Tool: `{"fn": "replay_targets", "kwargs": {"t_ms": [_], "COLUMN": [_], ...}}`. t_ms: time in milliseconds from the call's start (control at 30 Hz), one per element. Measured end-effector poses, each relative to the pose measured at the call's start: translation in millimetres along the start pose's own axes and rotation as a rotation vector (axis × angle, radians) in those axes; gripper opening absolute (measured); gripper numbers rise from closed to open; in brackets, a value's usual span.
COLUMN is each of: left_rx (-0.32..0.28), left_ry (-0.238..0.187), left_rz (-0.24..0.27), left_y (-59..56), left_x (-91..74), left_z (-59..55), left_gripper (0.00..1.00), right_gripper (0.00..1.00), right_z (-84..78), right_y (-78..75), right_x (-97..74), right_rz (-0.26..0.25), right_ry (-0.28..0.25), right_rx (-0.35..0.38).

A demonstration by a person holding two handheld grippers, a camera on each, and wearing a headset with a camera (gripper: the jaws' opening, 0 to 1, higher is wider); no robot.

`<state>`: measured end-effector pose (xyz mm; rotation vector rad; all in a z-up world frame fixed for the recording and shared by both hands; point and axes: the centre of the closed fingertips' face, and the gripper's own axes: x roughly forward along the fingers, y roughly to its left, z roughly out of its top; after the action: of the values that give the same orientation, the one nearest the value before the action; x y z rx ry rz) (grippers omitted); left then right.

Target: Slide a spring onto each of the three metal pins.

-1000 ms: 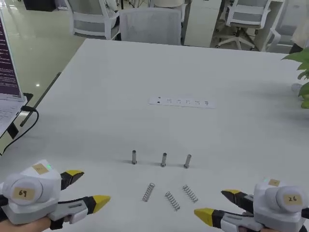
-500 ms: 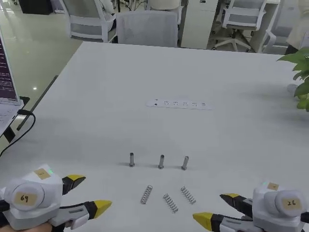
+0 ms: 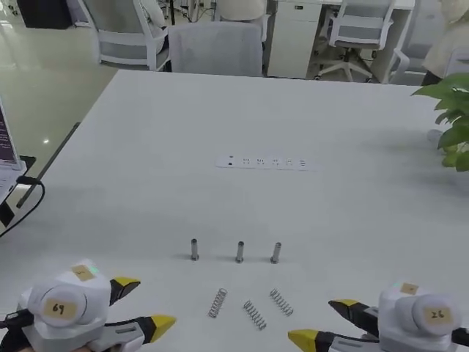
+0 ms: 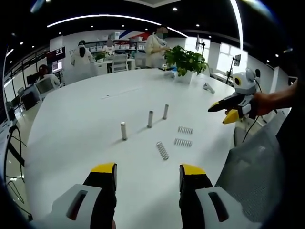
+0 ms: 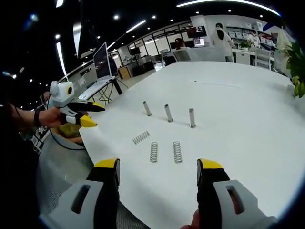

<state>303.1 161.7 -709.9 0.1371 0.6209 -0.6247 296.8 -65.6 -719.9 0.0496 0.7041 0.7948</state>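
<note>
White table (image 3: 146, 147), three pins (image 3: 239, 251) upright in a row. Three springs (image 3: 253, 314) lie loose just in front, none threaded yet. Left gripper (image 3: 146, 301) and right gripper (image 3: 316, 320) both gape wide, empty. Springs likely light, squashy, roll-prone; pinch gently mid-coil.

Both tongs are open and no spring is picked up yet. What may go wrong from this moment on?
1. The three springs lie flat and close together on the smooth table. The open left tongs or right tongs might pinch two, or squeeze one so it flicks away.
2. The three pins stand upright in a tight row. Pushing a spring onto one might tip it or bump its neighbour.
</note>
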Motion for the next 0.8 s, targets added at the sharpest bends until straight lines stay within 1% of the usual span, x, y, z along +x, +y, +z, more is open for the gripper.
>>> {"fn": "replay_targets", "kwargs": {"t_ms": [167,367,500,800], "left_rx": [0.008,0.008,0.015,0.027], "left_ry": [0.012,0.021,0.036,0.066], "left_rz": [-0.02,-0.039,-0.055,-0.076], "left_y": [-4.1,-9.3,-13.7,-17.3], "left_x": [8.3,20.5,27.8,41.3], "left_z": [-1.0,0.5,-0.4,-2.7], "left_gripper": [0.48,0.48,0.46,0.44], "right_gripper": [0.64,0.64,0.64,0.63], "right_z": [-2.0,-7.2,-10.1,-12.4], "right_y": [2.6,2.9,2.1,-0.3], "right_x": [0.0,-2.2,-4.8,-9.4], "right_rz": [0.002,-0.001,-0.006,-0.017], "right_ry": [0.004,0.01,0.01,0.005], "right_rx": [-0.003,0.0,0.006,0.018]}}
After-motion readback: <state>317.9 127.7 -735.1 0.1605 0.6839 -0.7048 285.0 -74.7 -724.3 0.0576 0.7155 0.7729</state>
